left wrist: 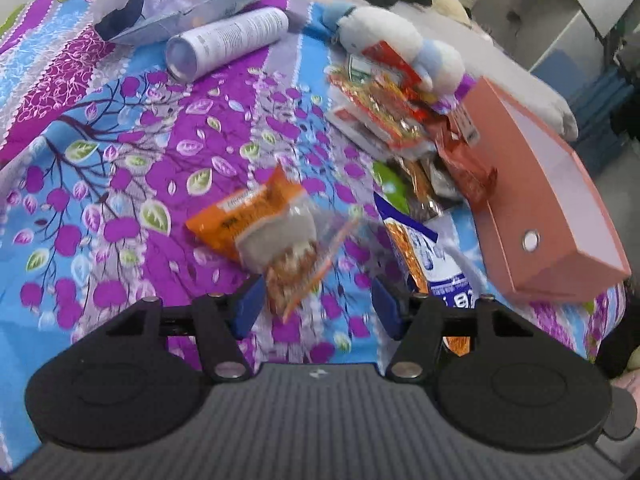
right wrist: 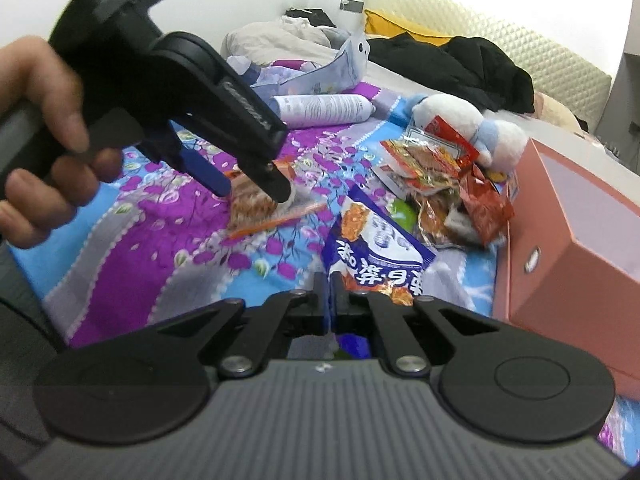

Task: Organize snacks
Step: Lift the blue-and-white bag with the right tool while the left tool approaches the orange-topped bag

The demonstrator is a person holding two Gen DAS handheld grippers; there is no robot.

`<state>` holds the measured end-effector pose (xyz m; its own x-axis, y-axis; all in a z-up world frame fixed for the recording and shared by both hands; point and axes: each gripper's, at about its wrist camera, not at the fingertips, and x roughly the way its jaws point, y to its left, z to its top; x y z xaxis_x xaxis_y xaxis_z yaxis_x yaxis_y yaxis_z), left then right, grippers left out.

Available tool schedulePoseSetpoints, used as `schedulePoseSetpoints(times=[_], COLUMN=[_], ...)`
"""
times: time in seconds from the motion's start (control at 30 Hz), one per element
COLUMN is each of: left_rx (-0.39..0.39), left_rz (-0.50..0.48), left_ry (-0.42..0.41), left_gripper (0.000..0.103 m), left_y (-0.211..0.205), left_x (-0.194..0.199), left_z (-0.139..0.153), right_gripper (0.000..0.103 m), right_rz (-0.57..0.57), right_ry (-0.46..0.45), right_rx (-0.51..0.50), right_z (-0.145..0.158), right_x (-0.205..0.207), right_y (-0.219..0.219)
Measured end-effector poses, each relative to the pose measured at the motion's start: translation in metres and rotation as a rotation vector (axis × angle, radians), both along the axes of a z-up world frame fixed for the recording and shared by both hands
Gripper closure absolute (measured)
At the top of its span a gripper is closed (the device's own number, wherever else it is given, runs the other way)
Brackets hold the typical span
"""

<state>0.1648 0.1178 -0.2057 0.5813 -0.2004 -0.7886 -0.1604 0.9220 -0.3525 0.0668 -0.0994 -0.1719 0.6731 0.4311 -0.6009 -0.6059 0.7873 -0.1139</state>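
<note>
Both tools hover over a purple-and-blue floral bedspread [left wrist: 120, 160]: the left gripper [left wrist: 318, 308] spread wide, an orange-and-clear snack packet [left wrist: 272, 236] loose before its blue pads, the right gripper [right wrist: 329, 300] clamped on a blue-and-white snack bag [right wrist: 376, 248]. Right of them stands an open pink cardboard box [left wrist: 560, 208]. A heap of red and orange snack wrappers [right wrist: 440, 184] lies against it, beside a white-and-blue plush toy [right wrist: 464, 124] and a white cylindrical can [left wrist: 228, 42].

A floral bedspread [left wrist: 120, 184] carries snack packets [left wrist: 380, 108], a pink box [left wrist: 532, 216], a spray can [left wrist: 228, 40] and a plush toy [left wrist: 400, 36].
</note>
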Motion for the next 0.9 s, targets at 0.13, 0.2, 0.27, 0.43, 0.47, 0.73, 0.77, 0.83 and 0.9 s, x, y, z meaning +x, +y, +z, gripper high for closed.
schedulePoseSetpoints(times=[0.13, 0.2, 0.27, 0.43, 0.47, 0.73, 0.77, 0.83, 0.9], left_rx=[0.036, 0.054, 0.047, 0.043, 0.035, 0.092, 0.092, 0.075, 0.071], left_rz=[-0.016, -0.010, -0.004, 0.035, 0.039, 0.071, 0.075, 0.081, 0.094], left_ry=[0.034, 0.044, 0.047, 0.066, 0.062, 0.044, 0.046, 0.046, 0.054], left_gripper=[0.038, 0.038, 0.038, 0.030, 0.030, 0.017, 0.017, 0.017, 0.017], left_y=[-0.008, -0.010, -0.011, -0.010, -0.009, -0.012, -0.011, -0.009, -0.008], left_x=[-0.003, -0.003, -0.004, -0.007, -0.007, -0.005, -0.005, -0.004, -0.004], left_z=[-0.004, -0.006, -0.006, -0.005, -0.004, 0.004, 0.004, 0.002, 0.000], right_gripper=[0.099, 0.096, 0.096, 0.089, 0.074, 0.015, 0.015, 0.015, 0.015], right_rz=[-0.012, -0.020, -0.027, -0.046, -0.049, -0.060, -0.066, -0.089, -0.117], right_ry=[0.035, 0.050, 0.069, 0.100, 0.106, 0.148, 0.145, 0.135, 0.126], right_rx=[0.041, 0.069, 0.093, 0.140, 0.150, 0.282, 0.288, 0.291, 0.296], right_z=[-0.004, -0.006, -0.007, -0.007, -0.007, -0.005, -0.004, -0.005, -0.008], right_x=[-0.002, -0.002, -0.002, 0.003, 0.005, 0.011, 0.013, 0.015, 0.019], right_y=[-0.008, -0.012, -0.016, -0.024, -0.026, -0.039, -0.039, -0.039, -0.041])
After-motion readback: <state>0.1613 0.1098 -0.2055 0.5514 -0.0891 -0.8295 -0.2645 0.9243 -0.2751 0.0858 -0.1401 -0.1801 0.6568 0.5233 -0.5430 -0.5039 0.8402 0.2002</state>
